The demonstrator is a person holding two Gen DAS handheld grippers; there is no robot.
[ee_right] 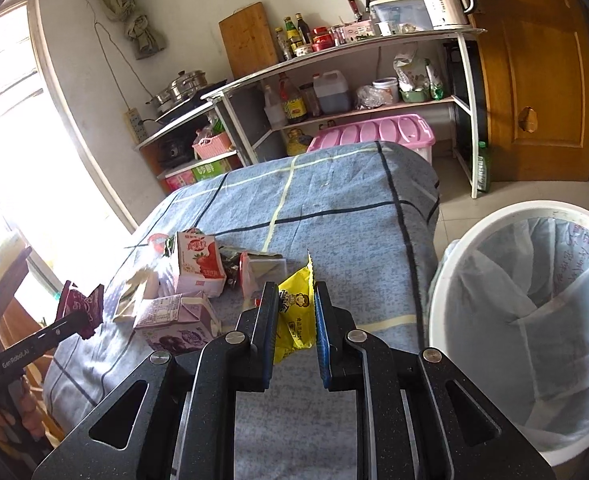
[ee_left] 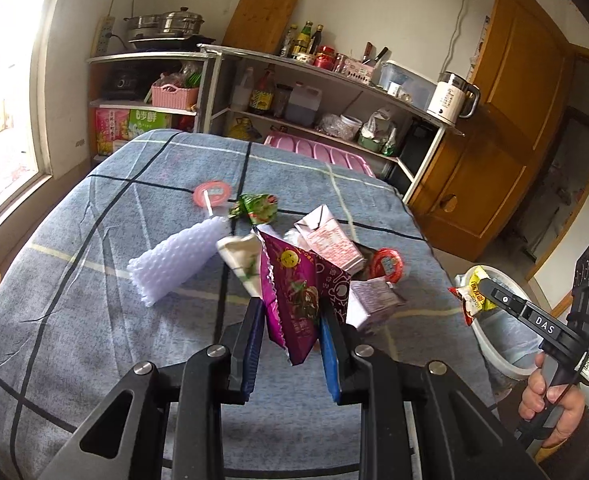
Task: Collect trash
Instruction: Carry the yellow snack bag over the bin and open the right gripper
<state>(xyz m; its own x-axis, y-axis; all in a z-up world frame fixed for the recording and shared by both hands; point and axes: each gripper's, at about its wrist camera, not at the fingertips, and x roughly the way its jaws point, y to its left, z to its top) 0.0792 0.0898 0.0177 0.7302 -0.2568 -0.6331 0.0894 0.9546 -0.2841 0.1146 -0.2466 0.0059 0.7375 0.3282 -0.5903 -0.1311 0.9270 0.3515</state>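
From the left wrist we see our left tool [ee_left: 292, 316] clamped on a purple snack wrapper [ee_left: 298, 300], lifted above the checked desk [ee_left: 94, 280] where cartons and more wrappers lie. From the right wrist, our right tool [ee_right: 294, 308] is pinched tight on a yellow snack packet [ee_right: 294, 312], beside the white lined trash bin [ee_right: 534, 320] on the floor.

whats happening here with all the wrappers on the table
A person is clearing trash with a gripper in each hand. The left gripper holds a purple snack wrapper; the right gripper pinches a yellow packet beside the lined white bin. Milk cartons and other scraps are on the blue checked tablecloth.
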